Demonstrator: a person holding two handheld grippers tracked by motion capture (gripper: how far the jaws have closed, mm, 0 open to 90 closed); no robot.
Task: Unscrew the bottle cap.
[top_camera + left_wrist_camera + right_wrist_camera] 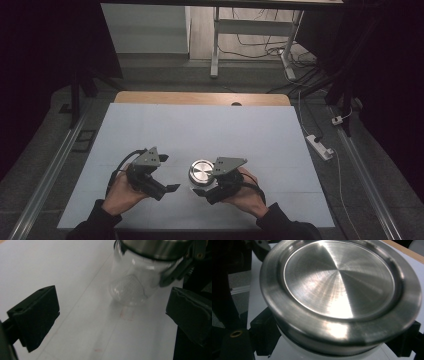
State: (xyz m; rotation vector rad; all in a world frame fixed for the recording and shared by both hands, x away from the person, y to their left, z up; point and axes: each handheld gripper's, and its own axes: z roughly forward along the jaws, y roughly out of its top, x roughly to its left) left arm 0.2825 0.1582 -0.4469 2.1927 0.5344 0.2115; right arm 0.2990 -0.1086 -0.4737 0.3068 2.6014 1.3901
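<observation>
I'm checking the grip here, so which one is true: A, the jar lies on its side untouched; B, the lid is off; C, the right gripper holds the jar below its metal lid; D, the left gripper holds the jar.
C: the right gripper clamps the jar just under its lid, while the left gripper stands open beside it.

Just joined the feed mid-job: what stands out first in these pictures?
A clear glass jar with a round brushed-steel lid stands near the front of the white table, clamped just under the lid by the right hand-held gripper. The left hand-held gripper hangs beside it, jaws open and empty.
</observation>
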